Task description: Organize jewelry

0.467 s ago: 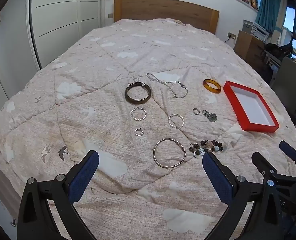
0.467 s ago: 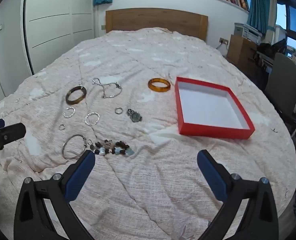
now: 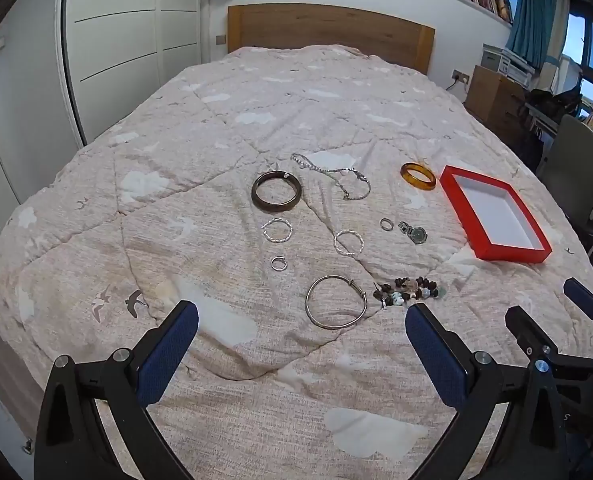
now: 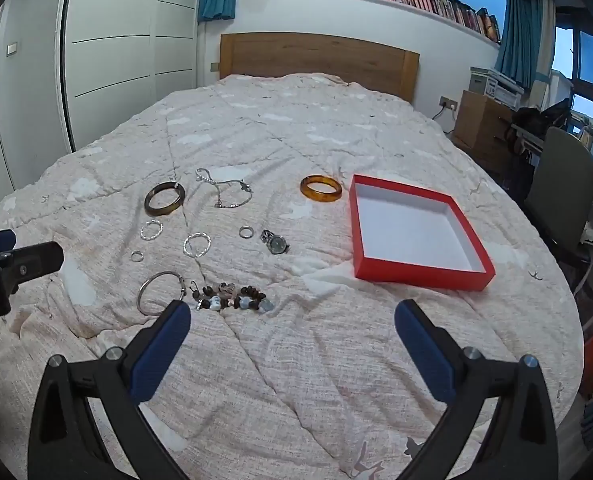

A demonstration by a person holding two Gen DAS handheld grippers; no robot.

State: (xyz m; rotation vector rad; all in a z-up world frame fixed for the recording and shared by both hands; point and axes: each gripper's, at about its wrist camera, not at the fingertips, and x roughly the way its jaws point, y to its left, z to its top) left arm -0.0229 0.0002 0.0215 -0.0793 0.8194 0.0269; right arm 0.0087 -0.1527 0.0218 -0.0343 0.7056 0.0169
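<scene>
Jewelry lies spread on the bed quilt: a dark bangle (image 3: 276, 194) (image 4: 164, 199), a silver chain (image 3: 332, 176), an amber bangle (image 3: 418, 176) (image 4: 321, 188), a watch (image 3: 414, 234) (image 4: 276, 243), twisted hoops (image 3: 277, 230), a large silver bangle (image 3: 336, 306) (image 4: 160, 292) and a bead bracelet (image 3: 410, 290) (image 4: 232, 298). An empty red tray (image 3: 508, 254) (image 4: 420, 276) sits to their right. My left gripper (image 3: 300, 312) hovers open just short of the silver bangle. My right gripper (image 4: 292, 308) hangs open near the beads, holding nothing.
A small ring (image 3: 386, 224) lies beside the watch and another ring (image 3: 279, 263) near the hoops. Behind the bed stands a wooden headboard (image 4: 316, 60). White wardrobe doors are at the left; a chair (image 4: 564, 184) and a desk are at the right.
Both views have tipped up very slightly. The jewelry and tray lie where they were, and both grippers stay wide open.
</scene>
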